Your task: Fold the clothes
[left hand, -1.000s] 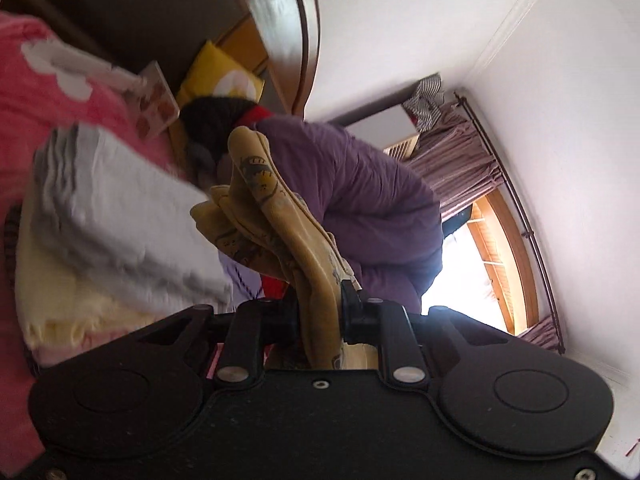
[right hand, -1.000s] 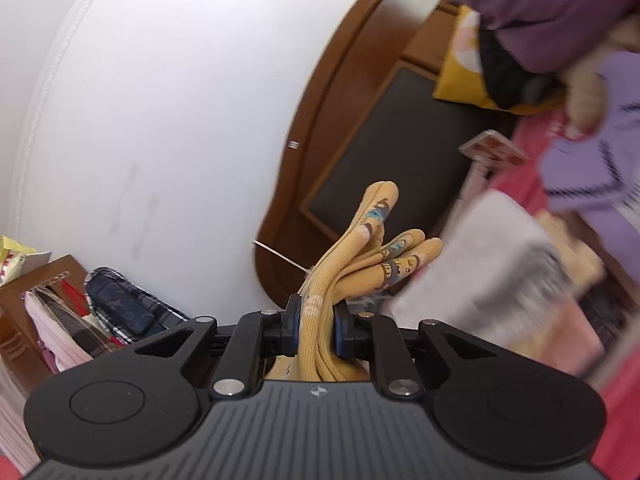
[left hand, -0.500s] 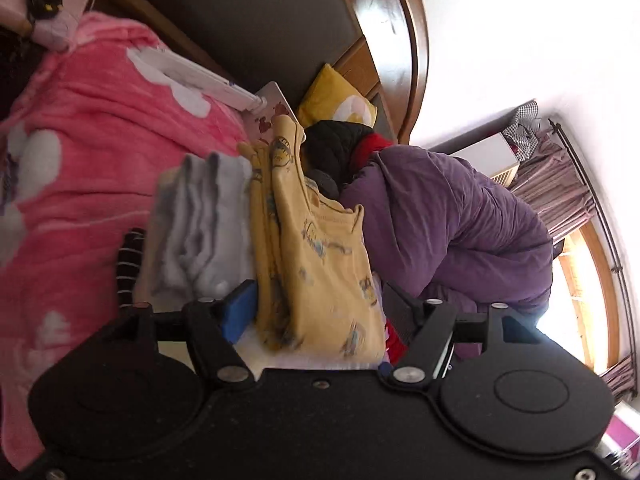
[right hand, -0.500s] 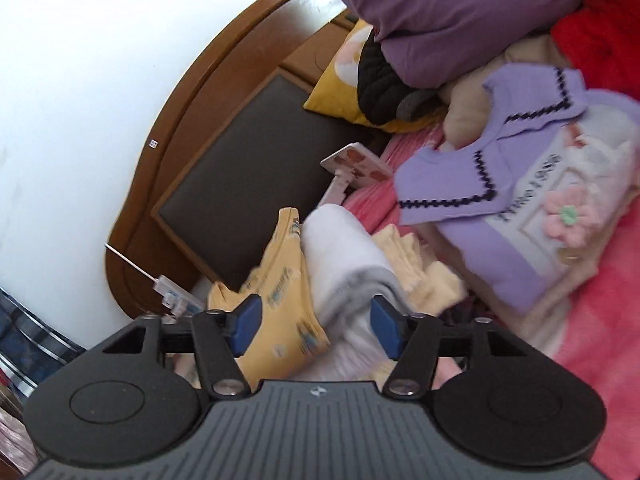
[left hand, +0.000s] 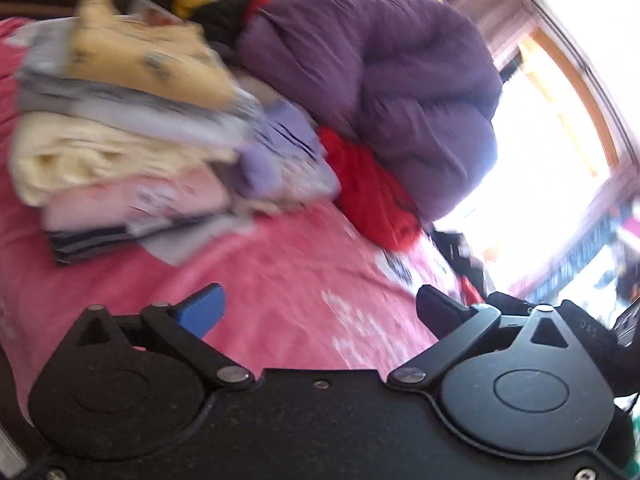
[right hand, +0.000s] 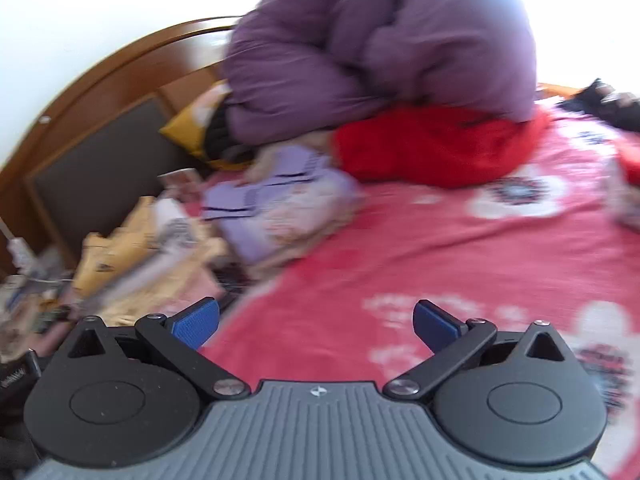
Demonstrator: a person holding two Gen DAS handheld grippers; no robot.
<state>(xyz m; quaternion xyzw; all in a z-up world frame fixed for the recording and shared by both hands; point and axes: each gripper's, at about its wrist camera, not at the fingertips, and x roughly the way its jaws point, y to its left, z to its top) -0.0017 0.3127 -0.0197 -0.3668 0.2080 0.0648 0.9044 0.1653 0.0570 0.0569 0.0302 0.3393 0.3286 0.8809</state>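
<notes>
Both views are blurred by motion. The left gripper (left hand: 320, 308) is seen with its jaws spread wide and nothing between them; only the pink bedcover (left hand: 280, 280) with pale flower prints lies beneath the gap. The right gripper (right hand: 316, 320) is likewise spread wide and empty, held over the same cover (right hand: 420, 248). In the left wrist view a stack of folded clothes (left hand: 120, 148) is set on the bed at far left: a yellow printed garment (left hand: 148, 64) lies on top, with grey, cream, pink and dark striped layers below it. Just right of the stack a lilac garment (left hand: 280, 156) is laid, touching it. Further right a red garment (left hand: 372, 200) is seen against a large purple padded jacket (left hand: 384, 92), which is heaped at the far side of the bed. In the right wrist view the yellow garment (right hand: 116, 248) and the stack are found at near left, well apart from the jaws, with the lilac garment (right hand: 280, 204) beyond, the red garment (right hand: 432, 148) to its right and the purple jacket (right hand: 380, 48) behind. A wooden headboard (right hand: 100, 148) with a dark panel is noted at far left, and a yellow cushion (right hand: 192, 128) is propped against it.
</notes>
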